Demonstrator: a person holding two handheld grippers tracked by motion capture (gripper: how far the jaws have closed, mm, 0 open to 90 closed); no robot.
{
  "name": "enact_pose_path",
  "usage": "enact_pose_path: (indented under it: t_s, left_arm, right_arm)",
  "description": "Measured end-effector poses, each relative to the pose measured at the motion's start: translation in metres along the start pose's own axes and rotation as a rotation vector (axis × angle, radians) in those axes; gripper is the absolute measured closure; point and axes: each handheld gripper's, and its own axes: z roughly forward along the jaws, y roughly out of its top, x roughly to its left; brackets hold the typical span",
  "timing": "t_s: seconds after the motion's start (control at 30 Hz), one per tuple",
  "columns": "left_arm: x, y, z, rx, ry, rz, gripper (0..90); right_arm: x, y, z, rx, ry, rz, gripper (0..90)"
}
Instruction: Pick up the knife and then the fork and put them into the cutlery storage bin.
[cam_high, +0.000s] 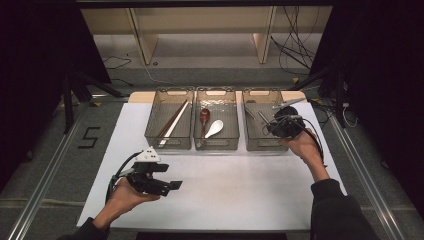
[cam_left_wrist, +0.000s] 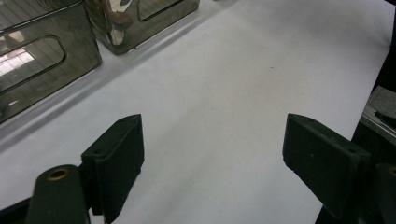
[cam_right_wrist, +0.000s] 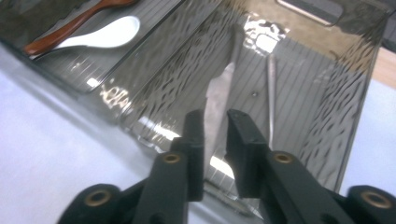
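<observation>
My right gripper (cam_high: 267, 125) reaches into the right-hand smoky plastic bin (cam_high: 255, 144) at the back of the table. In the right gripper view its jaws (cam_right_wrist: 215, 116) are shut on a flat metal utensil (cam_right_wrist: 220, 86) that slants down into the bin (cam_right_wrist: 336, 116). Another thin metal utensil (cam_right_wrist: 271, 93) lies on the bin floor beside it. My left gripper (cam_high: 169, 176) hovers low over the white table top (cam_high: 225, 185) at the front left. Its jaws (cam_left_wrist: 215, 130) stand wide open with nothing between them.
The middle bin (cam_high: 216, 144) holds a brown spoon (cam_high: 204, 117) and a white spoon (cam_high: 215, 128). The left bin (cam_high: 167, 144) holds chopsticks (cam_high: 174, 120). Metal rails run along both sides of the table, and cables lie on the floor behind it.
</observation>
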Motion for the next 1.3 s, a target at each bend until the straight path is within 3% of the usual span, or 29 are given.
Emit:
enact_pose_path:
  t_s: [0.13,0.4,0.63,0.83,1.03,1.3]
  left_arm:
    - [-0.001,0.0,0.0,0.0,0.0,0.002,20.1]
    - [0.0,0.0,0.0,-0.004,0.001,-0.004,20.2]
    - [-0.001,0.001,-0.001,-0.003,0.003,-0.003,20.3]
    - [0.0,0.001,-0.001,-0.005,0.005,-0.003,20.4]
    - [0.001,0.001,-0.004,-0.03,0.007,-0.009,20.3]
    - [0.001,0.001,-0.004,-0.047,0.002,-0.013,19.9]
  right_arm:
    - [0.003,-0.006,-0.001,0.008,-0.001,-0.013,90.0]
    - [0.005,-0.014,0.013,0.066,-0.006,-0.022,90.0]
    - [-0.001,-0.015,0.022,0.055,-0.034,-0.001,90.0]
    - [0.001,-0.012,0.01,-0.007,-0.005,0.016,90.0]
    - [0.009,-0.014,-0.006,-0.07,0.029,0.031,76.5]
    - [0.029,-0.026,-0.027,-0.156,0.126,0.071,55.6]
